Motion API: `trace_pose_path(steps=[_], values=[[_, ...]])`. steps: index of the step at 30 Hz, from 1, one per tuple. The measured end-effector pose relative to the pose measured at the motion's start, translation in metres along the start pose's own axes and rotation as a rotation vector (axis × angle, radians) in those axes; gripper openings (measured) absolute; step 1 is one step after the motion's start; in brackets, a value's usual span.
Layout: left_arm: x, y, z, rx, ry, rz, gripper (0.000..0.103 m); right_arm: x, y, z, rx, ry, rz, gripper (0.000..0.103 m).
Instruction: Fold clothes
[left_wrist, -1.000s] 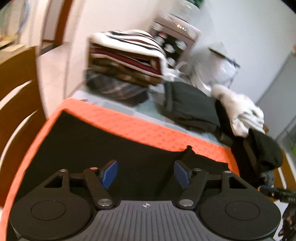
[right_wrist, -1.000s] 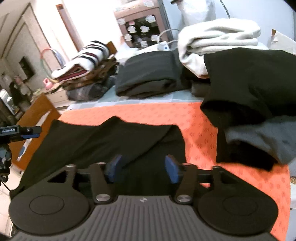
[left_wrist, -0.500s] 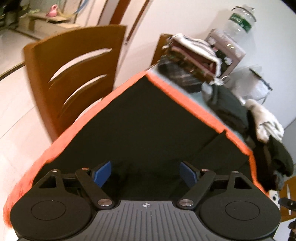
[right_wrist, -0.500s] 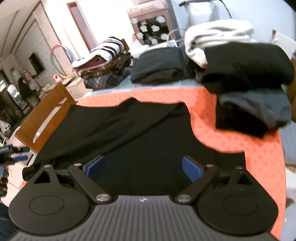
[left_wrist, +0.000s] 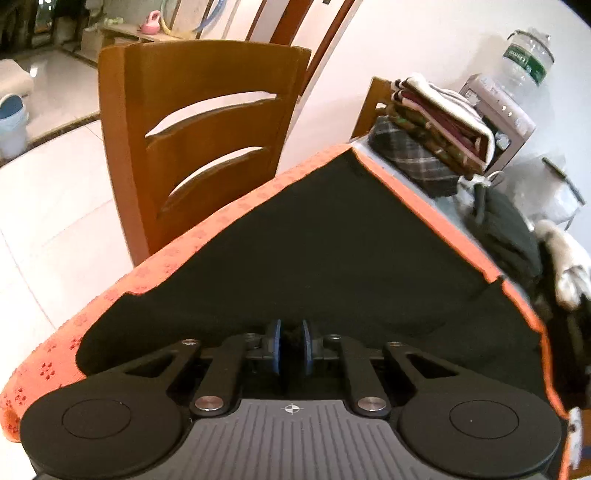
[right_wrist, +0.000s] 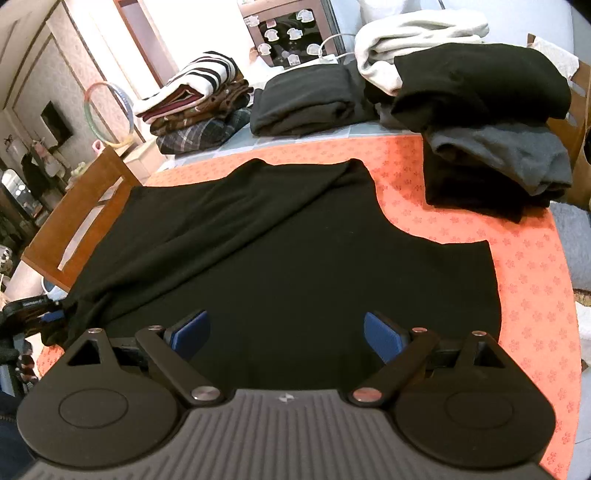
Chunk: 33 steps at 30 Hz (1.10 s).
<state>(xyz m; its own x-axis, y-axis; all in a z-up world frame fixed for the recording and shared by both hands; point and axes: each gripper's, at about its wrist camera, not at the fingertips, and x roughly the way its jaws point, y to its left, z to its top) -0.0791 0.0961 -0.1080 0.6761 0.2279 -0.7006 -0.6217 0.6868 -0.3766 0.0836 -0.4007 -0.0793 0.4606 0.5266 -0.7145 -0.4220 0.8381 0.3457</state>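
Note:
A black garment (right_wrist: 277, 258) lies spread flat on the orange tablecloth (right_wrist: 517, 277). In the left wrist view the same black garment (left_wrist: 314, 258) fills the table corner by the chair. My left gripper (left_wrist: 291, 338) is closing at the garment's near edge, and a fold of black cloth is pinched between its blue pads. From the right wrist view the left gripper (right_wrist: 55, 315) shows at the far left with cloth bunched at its tip. My right gripper (right_wrist: 286, 330) stands wide open just above the garment's near hem, with nothing gripped.
A wooden chair (left_wrist: 192, 110) stands against the table's left side. Along the back are a striped and plaid stack of folded clothes (right_wrist: 195, 103), a dark folded garment (right_wrist: 306, 99) and a white one (right_wrist: 413, 33). A black and grey pile (right_wrist: 491, 122) sits back right.
My left gripper swung toward the chair-side corner, dropped to the garment's edge and closed on the cloth. My right gripper opened wide and drew back toward the near hem.

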Motion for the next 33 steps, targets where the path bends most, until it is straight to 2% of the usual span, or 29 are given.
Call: trace_pose_path(steps=[2, 4, 6, 7, 9, 11, 14, 19, 23, 25, 27, 28, 30, 33], values=[[-0.014, -0.005, 0.01, 0.01, -0.056, -0.009, 0.014, -0.001, 0.001, 0.001, -0.002, 0.0, -0.005, 0.094], [-0.027, -0.012, 0.027, 0.022, -0.076, -0.004, 0.014, -0.001, 0.0, 0.001, 0.0, 0.004, -0.01, 0.094], [-0.026, -0.015, 0.037, 0.05, -0.063, 0.039, 0.016, -0.001, -0.001, 0.001, 0.003, 0.009, -0.011, 0.094], [-0.02, -0.015, 0.038, 0.069, -0.044, 0.061, 0.022, 0.0, -0.002, 0.001, 0.003, 0.011, -0.011, 0.094], [-0.01, -0.012, 0.036, 0.09, -0.019, 0.116, 0.027, 0.003, -0.002, 0.002, 0.002, 0.017, -0.011, 0.094], [-0.011, -0.006, 0.03, 0.062, -0.011, 0.099, 0.042, 0.004, 0.0, 0.002, -0.007, 0.021, -0.011, 0.094], [-0.016, 0.0, 0.017, 0.039, 0.012, 0.081, 0.055, 0.003, 0.002, 0.003, -0.022, 0.022, -0.01, 0.094], [-0.018, -0.002, -0.01, 0.028, 0.085, 0.052, 0.055, 0.006, 0.0, 0.004, -0.017, 0.035, -0.004, 0.094], [-0.01, -0.007, -0.023, 0.012, 0.102, 0.048, 0.055, 0.009, -0.001, 0.004, -0.024, 0.043, 0.001, 0.094], [-0.004, -0.009, -0.026, 0.009, 0.106, 0.055, 0.052, 0.01, 0.0, 0.003, -0.028, 0.046, 0.002, 0.094], [-0.002, -0.009, -0.027, 0.012, 0.129, 0.062, 0.021, 0.01, 0.0, 0.003, -0.03, 0.046, 0.003, 0.094], [-0.001, -0.009, -0.027, 0.014, 0.14, 0.066, 0.013, 0.01, 0.0, 0.002, -0.03, 0.045, 0.004, 0.094], [-0.013, -0.011, -0.024, 0.014, 0.126, 0.043, 0.011, 0.01, 0.0, 0.002, -0.03, 0.042, 0.007, 0.094], [-0.033, -0.014, -0.013, -0.01, 0.159, -0.008, 0.01, 0.01, -0.001, 0.0, -0.021, 0.042, 0.007, 0.094]])
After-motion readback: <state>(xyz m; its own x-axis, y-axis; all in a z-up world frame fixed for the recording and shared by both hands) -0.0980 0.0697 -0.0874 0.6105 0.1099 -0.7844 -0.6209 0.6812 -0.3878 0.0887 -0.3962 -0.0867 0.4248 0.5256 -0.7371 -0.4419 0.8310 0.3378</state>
